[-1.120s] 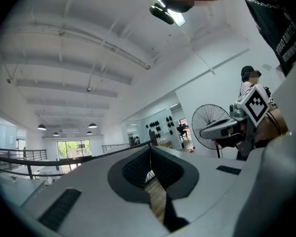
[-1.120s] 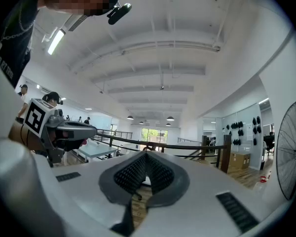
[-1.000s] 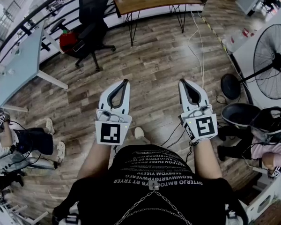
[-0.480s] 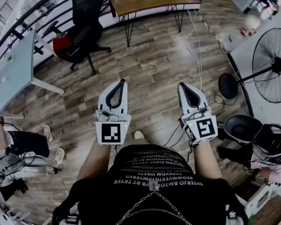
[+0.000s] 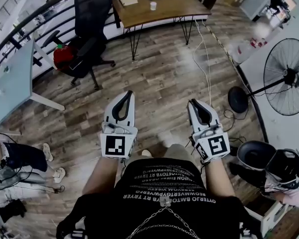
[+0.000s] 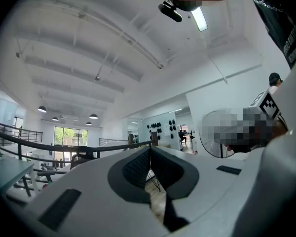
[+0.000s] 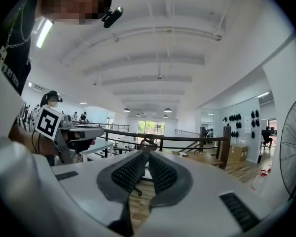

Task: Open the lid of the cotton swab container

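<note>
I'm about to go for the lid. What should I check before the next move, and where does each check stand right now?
1. Cotton swab container in view: not ok; no view shows it.
2. Left gripper free: ok; its jaws are together with nothing between them.
3. Right gripper free: ok; its jaws are opening with nothing between them.
4. Work surface under the grippers: not ok; both hang over the bare wood floor.
5. Container on the wooden table ahead: cannot tell; the things on it are too small to tell apart.
</note>
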`<state>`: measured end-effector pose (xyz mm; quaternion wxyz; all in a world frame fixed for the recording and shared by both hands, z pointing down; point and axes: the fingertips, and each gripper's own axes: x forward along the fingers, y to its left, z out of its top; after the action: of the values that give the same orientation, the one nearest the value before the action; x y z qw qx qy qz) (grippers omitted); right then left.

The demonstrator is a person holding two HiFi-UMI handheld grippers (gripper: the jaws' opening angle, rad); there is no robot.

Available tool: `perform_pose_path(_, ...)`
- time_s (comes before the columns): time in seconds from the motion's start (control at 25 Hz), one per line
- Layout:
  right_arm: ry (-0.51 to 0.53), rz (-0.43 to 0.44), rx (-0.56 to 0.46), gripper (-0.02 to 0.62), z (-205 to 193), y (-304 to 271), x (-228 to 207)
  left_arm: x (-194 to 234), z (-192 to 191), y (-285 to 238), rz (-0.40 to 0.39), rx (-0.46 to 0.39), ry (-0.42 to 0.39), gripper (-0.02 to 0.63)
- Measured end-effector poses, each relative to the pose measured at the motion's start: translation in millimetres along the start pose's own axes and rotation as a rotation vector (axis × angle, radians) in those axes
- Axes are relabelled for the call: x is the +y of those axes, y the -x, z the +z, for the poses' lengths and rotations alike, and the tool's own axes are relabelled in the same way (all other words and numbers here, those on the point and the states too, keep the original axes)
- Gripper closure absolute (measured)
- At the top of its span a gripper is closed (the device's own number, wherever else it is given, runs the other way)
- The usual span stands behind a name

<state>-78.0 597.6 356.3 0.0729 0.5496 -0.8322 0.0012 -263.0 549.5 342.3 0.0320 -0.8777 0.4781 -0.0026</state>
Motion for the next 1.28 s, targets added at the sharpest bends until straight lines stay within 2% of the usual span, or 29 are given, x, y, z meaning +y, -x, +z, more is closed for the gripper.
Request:
perform_pose_path(0.2, -0.004, 0.016, 0.004, 0.464, -5.3, -14.2, -1.7, 5.8, -9.6, -1.6, 0.005, 0.027, -0.009, 0.577)
perform_pose_path(0.44, -0.017, 0.046, 0.021, 0.392, -15.1, -35.6, -19.9, 5.9, -15.2, -26.7, 0.015, 0.065, -0.037, 0.577)
perform_pose_path(0.64, -0.040, 0.063, 0.026, 0.391, -16.4, -62.0, -44.4, 12.7, -11.9, -55.7, 0.036, 0.050, -0.026, 0.577)
perform_pose_path(0.84, -0.041, 0.077, 0.035, 0.391, -20.5, -92.8, -70.0, 8.8, -11.5, -88.1, -0.015, 0.042, -0.037, 0.577)
perform_pose_path(1.12, -0.054, 0.096, 0.040, 0.391, -26.2, -126.7, -112.6, 10.0, -32.4, -142.4, 0.001, 0.153, -0.059, 0.577)
perform_pose_path(1.28, -0.058, 0.107, 0.034, 0.391, -31.1, -139.3, -134.4, 8.5, -41.8, -166.8, 0.012, 0.160, -0.044, 0.577)
